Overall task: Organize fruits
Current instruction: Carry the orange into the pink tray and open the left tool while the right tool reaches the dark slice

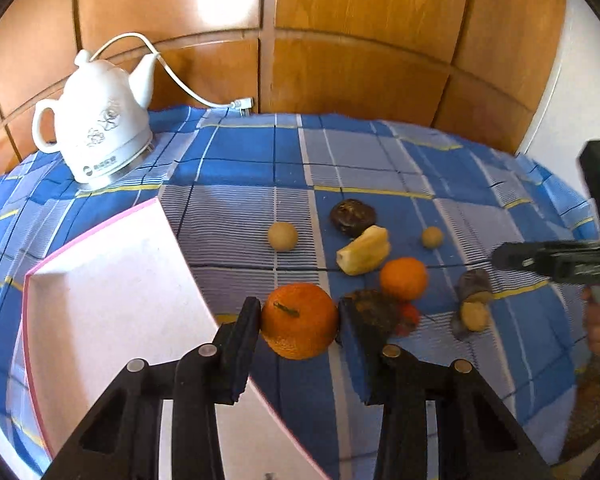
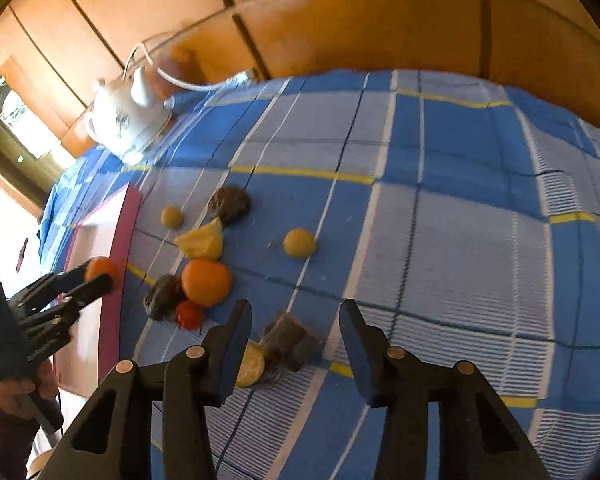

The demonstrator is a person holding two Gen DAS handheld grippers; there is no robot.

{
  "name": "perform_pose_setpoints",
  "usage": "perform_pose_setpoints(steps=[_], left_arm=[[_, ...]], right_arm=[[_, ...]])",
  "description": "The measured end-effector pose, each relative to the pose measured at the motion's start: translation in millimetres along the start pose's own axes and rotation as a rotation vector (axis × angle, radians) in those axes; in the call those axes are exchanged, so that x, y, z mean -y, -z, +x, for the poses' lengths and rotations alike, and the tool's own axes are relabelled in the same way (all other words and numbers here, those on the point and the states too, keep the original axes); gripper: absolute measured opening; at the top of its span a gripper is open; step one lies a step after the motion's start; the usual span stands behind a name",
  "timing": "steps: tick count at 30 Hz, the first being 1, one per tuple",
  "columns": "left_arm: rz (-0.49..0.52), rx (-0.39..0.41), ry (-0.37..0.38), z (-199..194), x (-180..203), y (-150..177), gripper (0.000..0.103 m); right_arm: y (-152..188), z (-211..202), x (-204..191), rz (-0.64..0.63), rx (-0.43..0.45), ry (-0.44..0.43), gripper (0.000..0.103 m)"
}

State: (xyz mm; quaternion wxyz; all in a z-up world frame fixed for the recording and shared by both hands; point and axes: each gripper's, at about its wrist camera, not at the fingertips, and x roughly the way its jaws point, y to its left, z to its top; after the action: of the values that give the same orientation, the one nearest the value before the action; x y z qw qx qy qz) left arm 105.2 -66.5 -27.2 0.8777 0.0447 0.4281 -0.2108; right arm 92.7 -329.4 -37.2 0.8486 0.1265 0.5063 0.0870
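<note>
My left gripper (image 1: 299, 314) is shut on a large orange (image 1: 299, 320), held just off the right edge of a white, pink-rimmed tray (image 1: 112, 288). The right wrist view shows that same orange (image 2: 102, 269) over the tray's rim (image 2: 118, 300). My right gripper (image 2: 295, 314) stands open, low over the cloth, with a dark brown piece of fruit with a tan cut end (image 2: 288, 340) between its fingers; the pads are not pressing on it. Its black finger (image 1: 540, 260) reaches in from the right above this piece (image 1: 474, 300).
Loose on the blue checked cloth (image 2: 440, 240) lie a smaller orange (image 1: 403, 278), a yellow wedge (image 1: 364, 250), a dark round fruit (image 1: 353, 211), a spiky dark fruit (image 2: 164, 296), a small red one (image 2: 189, 314) and two tan balls (image 1: 283, 236) (image 1: 432, 237). A white kettle (image 1: 100, 128) stands back left.
</note>
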Motion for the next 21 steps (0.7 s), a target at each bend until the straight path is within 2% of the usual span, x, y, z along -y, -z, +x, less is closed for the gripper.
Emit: perform_pose_setpoints(steps=[3,6,12,17,19,21], left_arm=[[-0.03,0.016,0.008,-13.4,-5.0,7.9,0.04],[-0.062,0.034,-0.001,-27.2,-16.1,17.1,0.04],[-0.16,0.062,-0.057,-49.0,-54.8,35.0,0.04],[-0.224,0.063,-0.192,-53.3,-85.7,47.8,0.04],[-0.245,0.064,-0.248,-54.7,-94.7,51.4,0.04],[-0.264,0.071,-0.299,-56.2,-100.5,53.0,0.04]], right_arm=[[4.0,11.5,-5.0,-0.007,-0.044,-0.014,0.048],[7.3,20.4,-7.2,-0.01,-0.066,0.016,0.051],[9.2,28.2,-1.3,0.013,-0.102,0.02,0.051],[10.2,33.7,2.2,0.037,-0.122,-0.001,0.051],[9.7,34.9,2.0,0.044,-0.125,-0.02,0.044],[10.3,34.2,0.1,0.035,-0.123,-0.018,0.044]])
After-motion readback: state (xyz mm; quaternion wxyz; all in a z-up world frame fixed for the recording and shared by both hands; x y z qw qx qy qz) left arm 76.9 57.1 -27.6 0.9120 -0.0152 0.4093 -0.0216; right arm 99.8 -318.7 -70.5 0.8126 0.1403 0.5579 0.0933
